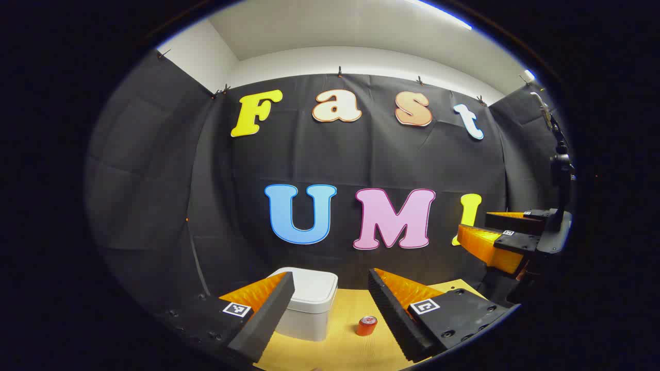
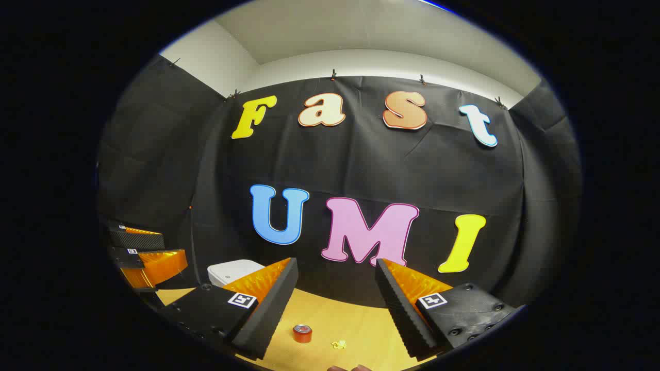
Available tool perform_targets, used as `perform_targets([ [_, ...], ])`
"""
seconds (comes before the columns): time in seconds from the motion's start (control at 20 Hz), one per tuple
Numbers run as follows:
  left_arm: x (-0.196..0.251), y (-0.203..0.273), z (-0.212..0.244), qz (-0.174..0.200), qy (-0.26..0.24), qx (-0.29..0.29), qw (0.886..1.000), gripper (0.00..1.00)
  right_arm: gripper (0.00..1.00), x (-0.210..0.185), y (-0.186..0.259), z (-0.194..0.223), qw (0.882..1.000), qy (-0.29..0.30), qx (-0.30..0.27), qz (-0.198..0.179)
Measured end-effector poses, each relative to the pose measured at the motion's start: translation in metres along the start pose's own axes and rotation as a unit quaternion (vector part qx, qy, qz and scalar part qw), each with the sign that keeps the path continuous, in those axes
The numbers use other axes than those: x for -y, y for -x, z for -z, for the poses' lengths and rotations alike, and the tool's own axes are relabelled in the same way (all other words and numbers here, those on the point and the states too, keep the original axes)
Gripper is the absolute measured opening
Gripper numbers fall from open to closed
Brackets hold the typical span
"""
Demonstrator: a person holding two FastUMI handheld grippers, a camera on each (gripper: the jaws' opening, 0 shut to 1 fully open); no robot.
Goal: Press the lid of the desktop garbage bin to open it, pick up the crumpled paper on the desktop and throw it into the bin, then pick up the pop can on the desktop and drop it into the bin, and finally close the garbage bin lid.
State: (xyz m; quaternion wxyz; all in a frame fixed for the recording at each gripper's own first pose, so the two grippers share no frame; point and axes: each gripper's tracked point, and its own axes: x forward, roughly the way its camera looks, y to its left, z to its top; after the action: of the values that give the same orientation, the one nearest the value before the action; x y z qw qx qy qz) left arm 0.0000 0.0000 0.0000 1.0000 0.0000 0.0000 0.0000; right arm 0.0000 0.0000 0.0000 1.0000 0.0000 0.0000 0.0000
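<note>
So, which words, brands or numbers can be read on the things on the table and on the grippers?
Pop can: print too small and blurred to read.
Bin: no writing seen.
Crumpled paper: too small to tell.
Left gripper, right gripper: square code marks on each, no words or numbers.

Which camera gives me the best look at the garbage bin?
The left gripper view: the white garbage bin stands almost whole, lid closed, partly behind the left claw. In the right gripper view, just a corner of the bin peeks out.
</note>
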Motion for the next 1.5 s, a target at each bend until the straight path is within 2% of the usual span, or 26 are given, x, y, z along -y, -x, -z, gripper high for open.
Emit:
perform_targets([
  [0.75, -0.014, -0.007, -0.020, -0.003, -0.019, 0.019, 1.000, 0.96, 0.97, 0.007, -0.005, -0.014, 1.000, -0.002, 0.014, 0.013],
  [1.15, -0.026, -0.013, -0.015, -0.007, -0.007, 0.010, 1.000, 0.96, 0.97, -0.009, -0.011, -0.013, 1.000, -0.001, 0.015, -0.005],
  [1.35, -0.033, -0.015, -0.011, -0.004, -0.015, 0.003, 1.000, 0.96, 0.97, -0.008, -0.013, -0.008, 1.000, -0.006, 0.010, -0.004],
  [1.4, -0.037, -0.016, -0.007, -0.006, -0.018, 0.000, 1.000, 0.96, 1.00, -0.006, -0.013, -0.009, 1.000, -0.006, 0.010, -0.002],
  [1.5, -0.043, -0.018, -0.006, -0.007, -0.012, -0.004, 1.000, 0.96, 0.97, -0.003, -0.013, -0.011, 1.000, -0.009, 0.011, 0.000],
])
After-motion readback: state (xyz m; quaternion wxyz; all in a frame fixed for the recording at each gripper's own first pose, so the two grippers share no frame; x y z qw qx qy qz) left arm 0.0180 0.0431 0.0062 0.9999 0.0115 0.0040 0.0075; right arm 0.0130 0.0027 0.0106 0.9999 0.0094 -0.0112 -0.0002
